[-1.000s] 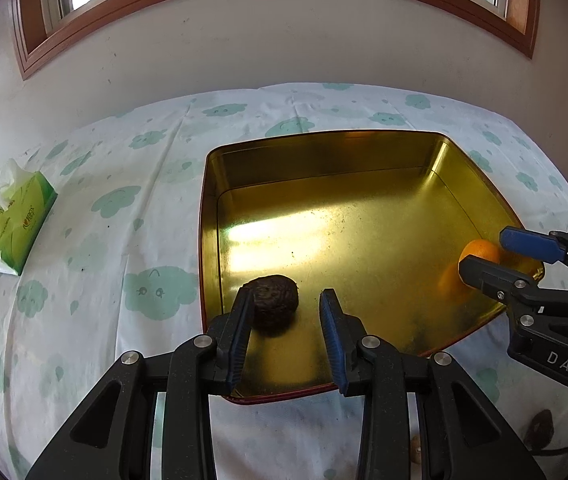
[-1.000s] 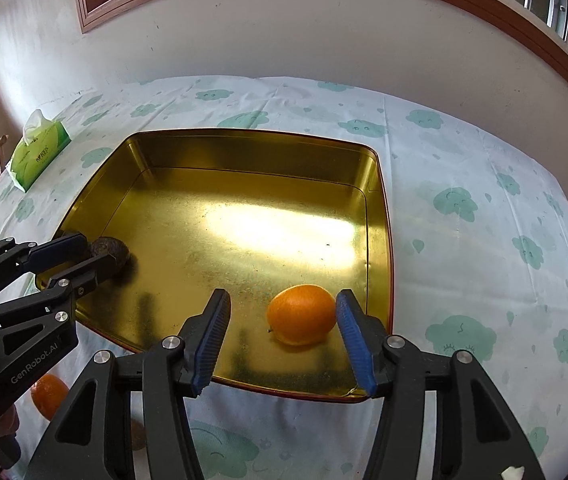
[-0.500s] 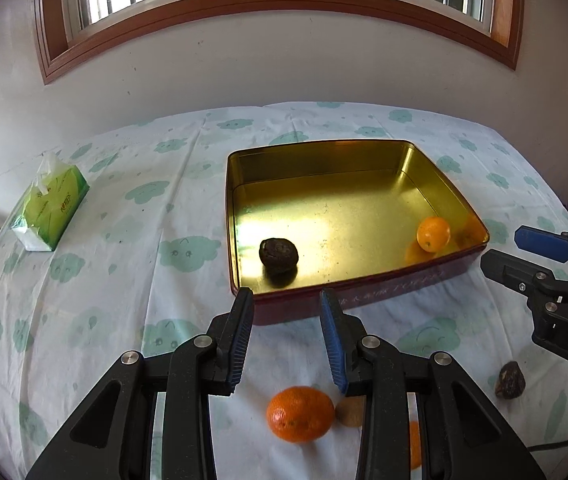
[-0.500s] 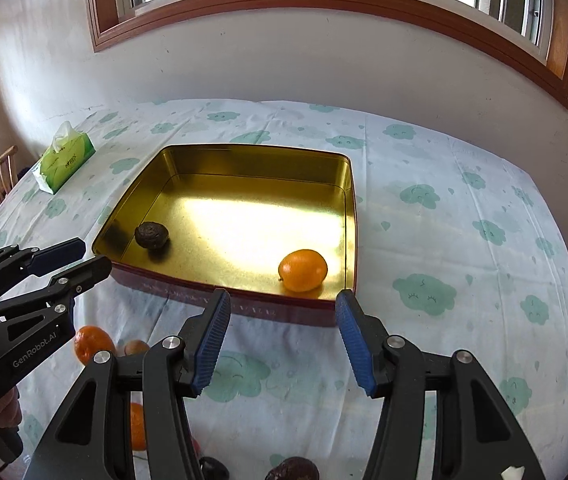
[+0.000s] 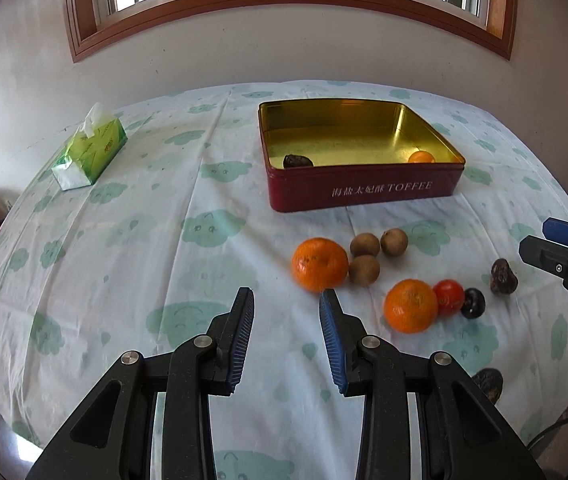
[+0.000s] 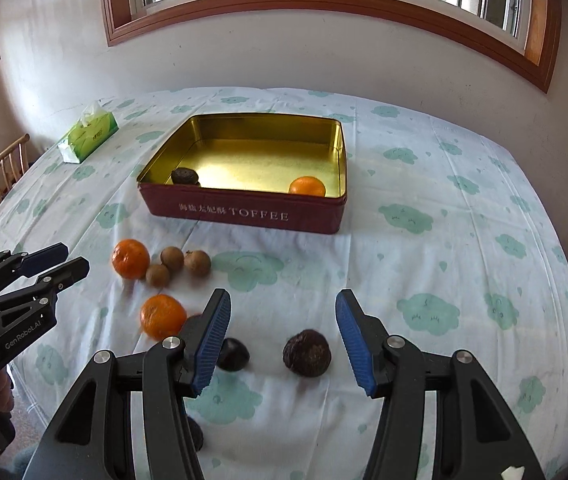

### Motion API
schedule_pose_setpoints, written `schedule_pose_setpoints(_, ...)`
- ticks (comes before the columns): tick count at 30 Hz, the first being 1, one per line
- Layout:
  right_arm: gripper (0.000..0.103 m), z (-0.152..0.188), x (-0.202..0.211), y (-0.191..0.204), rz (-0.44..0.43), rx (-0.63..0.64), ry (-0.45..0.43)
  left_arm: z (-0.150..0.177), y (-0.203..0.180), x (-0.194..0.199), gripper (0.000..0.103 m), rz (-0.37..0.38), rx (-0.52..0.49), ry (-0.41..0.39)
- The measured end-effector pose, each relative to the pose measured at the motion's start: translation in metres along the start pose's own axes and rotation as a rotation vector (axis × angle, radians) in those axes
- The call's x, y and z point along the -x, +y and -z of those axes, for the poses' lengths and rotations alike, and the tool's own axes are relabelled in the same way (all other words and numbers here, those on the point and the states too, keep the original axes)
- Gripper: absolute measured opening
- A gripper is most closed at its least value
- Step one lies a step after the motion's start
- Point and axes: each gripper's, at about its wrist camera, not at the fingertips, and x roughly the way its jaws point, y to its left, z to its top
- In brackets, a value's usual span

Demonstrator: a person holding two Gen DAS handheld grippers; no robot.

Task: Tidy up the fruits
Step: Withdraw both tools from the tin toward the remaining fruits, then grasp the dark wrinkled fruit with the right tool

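At the far left a green tissue pack (image 5: 91, 153) lay on the cloud-print cloth (image 5: 131, 240), well apart from everything else. The left gripper (image 5: 286, 320) hovered above the cloth with its jaws wide and nothing between them; an orange (image 5: 320, 265) sat just beyond its right fingertip. Three small brown fruits (image 5: 365, 269) clustered beside that orange, one touching it. Behind them stood the red toffee tin (image 5: 364, 190), gold inside, holding a dark wrinkled fruit (image 5: 298, 161) at its near-left corner and a small orange (image 5: 421, 157) at its near-right corner. Nearer the camera lay a second orange (image 5: 410, 305), a red tomato (image 5: 448, 297) touching it, and a dark plum (image 5: 472, 302) against the tomato. Farther right a dark wrinkled lump (image 5: 503, 276) sat alone. The right gripper (image 6: 283, 336) was also spread wide and empty above the cloth, with a dark wrinkled ball (image 6: 306, 353) lying between its fingers, nearer the right one, touching neither. A dark fruit (image 6: 232, 354) showed partly behind its left finger.
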Motion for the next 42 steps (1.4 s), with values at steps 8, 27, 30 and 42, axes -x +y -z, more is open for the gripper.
schedule_pose_setpoints(8,0.052,0.057,0.013,0.021,-0.042,0.003,0.067,0.049,0.0,0.014,0.036,0.009,0.016,0.048)
schedule_pose_setpoints(27,0.052,0.084,-0.002,0.046,-0.089,0.034,0.145,0.06,0.002,0.02,0.036,-0.013,0.016,0.051)
schedule_pose_setpoints(30,0.052,0.085,-0.005,0.047,-0.095,0.032,0.155,0.061,0.002,0.019,0.036,-0.013,0.014,0.057)
schedule_pose_setpoints(42,0.052,0.081,-0.015,0.062,-0.094,0.089,0.17,0.064,0.002,0.015,0.036,-0.015,0.017,0.066)
